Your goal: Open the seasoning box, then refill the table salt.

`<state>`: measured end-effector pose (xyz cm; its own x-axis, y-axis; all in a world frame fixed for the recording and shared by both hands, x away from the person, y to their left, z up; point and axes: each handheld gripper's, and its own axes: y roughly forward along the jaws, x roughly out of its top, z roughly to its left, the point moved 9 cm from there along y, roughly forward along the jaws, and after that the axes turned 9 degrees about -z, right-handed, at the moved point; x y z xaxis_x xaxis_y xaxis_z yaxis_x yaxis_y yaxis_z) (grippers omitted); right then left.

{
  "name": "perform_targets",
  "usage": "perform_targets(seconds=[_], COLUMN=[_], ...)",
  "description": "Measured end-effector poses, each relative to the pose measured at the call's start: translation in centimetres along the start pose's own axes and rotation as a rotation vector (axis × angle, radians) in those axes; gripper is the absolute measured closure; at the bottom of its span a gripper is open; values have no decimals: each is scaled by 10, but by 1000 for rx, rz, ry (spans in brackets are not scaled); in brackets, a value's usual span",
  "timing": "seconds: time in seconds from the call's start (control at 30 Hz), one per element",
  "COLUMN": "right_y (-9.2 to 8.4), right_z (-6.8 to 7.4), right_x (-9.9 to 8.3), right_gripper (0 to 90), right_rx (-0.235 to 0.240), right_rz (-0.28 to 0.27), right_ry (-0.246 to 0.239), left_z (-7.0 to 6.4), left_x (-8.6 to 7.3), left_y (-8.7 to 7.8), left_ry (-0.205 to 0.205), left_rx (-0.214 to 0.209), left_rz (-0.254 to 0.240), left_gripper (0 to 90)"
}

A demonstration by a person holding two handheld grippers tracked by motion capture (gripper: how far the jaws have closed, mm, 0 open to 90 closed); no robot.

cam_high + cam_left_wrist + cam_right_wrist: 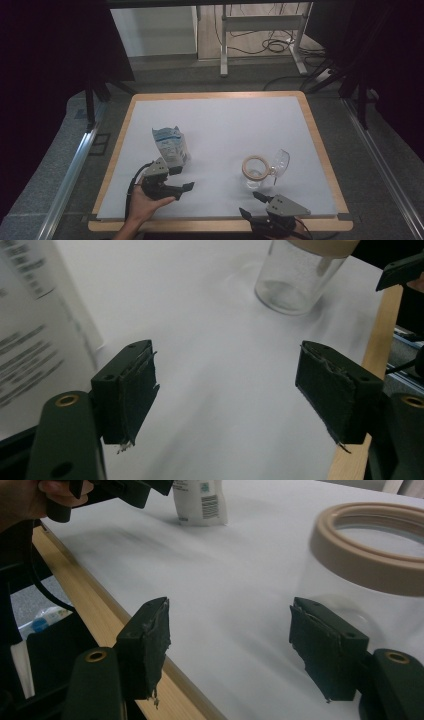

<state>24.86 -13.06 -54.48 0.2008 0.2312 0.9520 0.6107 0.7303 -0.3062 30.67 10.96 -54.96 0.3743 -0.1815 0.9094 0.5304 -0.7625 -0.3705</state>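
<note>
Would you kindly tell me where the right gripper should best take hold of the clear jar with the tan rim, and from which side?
I would grip the clear jar on its body just under the tan rim, coming level from the table's near edge. It stands upright, and the right gripper already faces it from there, open and empty. The round, smooth wall may slip, so centre the fingers across it.

Lab-style recording room, black curtains (pixel 50 45) on both sides, loose black cables (pixel 270 45) on floor, white-legged metal desk frame (pixel 262 30), wood-edged white tabletop (pixel 225 115)
</note>
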Motion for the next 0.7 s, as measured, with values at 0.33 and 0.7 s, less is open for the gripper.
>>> perform_targets(seconds=[0.33,0.7], right_y=[43,81], right_z=[13,23], right_x=[6,15], right_gripper=[334,325], right_rx=[25,59], right_rz=[1,22], right_ry=[-21,-69], left_z=[23,49], left_x=[-13,-12], left_y=[-19,-44], left_ry=[-36,-80], left_rx=[61,135], left_rz=[-4,-54], left_gripper=[273,239])
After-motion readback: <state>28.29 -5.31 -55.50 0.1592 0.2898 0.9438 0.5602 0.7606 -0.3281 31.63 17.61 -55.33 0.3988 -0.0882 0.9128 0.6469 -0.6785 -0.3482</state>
